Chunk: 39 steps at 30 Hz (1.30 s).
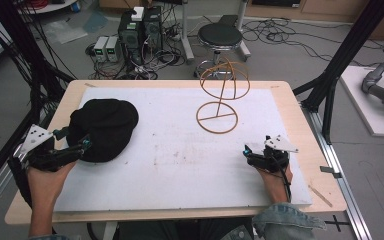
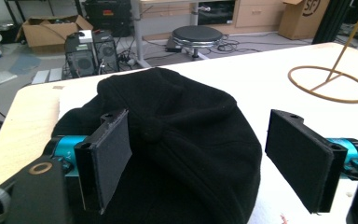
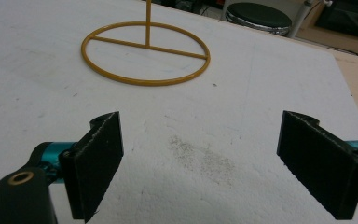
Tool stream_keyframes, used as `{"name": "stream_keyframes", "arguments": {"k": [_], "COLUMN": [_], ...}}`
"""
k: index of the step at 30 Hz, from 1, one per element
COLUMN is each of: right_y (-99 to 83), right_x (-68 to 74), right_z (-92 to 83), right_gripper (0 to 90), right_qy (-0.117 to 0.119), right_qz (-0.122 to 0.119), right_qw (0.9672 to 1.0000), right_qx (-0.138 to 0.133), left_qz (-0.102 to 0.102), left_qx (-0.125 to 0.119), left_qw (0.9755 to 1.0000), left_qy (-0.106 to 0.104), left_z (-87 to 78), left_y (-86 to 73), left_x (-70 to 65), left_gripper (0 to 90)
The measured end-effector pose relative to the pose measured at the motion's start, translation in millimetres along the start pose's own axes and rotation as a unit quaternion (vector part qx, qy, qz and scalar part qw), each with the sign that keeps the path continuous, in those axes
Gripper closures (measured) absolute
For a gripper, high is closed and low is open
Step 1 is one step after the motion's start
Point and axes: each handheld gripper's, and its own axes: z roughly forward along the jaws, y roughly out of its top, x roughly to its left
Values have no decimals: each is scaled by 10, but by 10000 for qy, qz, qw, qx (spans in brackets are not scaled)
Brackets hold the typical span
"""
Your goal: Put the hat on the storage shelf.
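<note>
Evidently readying a grasp, the wide-spread left gripper (image 2: 200, 161) straddles the soft black fabric cap (image 1: 104, 127) near the tabletop's (image 1: 180, 170) left edge, while the right gripper (image 3: 214, 168), equally wide and empty, faces the yellow wire hat stand (image 1: 221, 92).

Hat (image 1: 105, 127) plain black. Wire stand (image 1: 221, 95) mustard yellow. Board (image 1: 180, 165) white with grey smudges, on a pale wood table (image 1: 300, 125). Gripper pads (image 3: 98, 158) black, teal fittings.
</note>
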Motion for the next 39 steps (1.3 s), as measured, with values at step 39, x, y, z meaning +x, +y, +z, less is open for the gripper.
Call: {"name": "stream_keyframes", "arguments": {"k": [39], "right_y": [-40], "right_x": [34], "right_z": [-42], "right_gripper": [141], "right_qy": [-7], "right_qz": [-172], "right_qw": [9998], "right_qx": [93], "left_qz": [-74], "left_qx": [45], "left_qw": [9991], "left_qy": [415], "left_z": [471], "left_y": [-219], "left_x": [201], "left_gripper": [232]}}
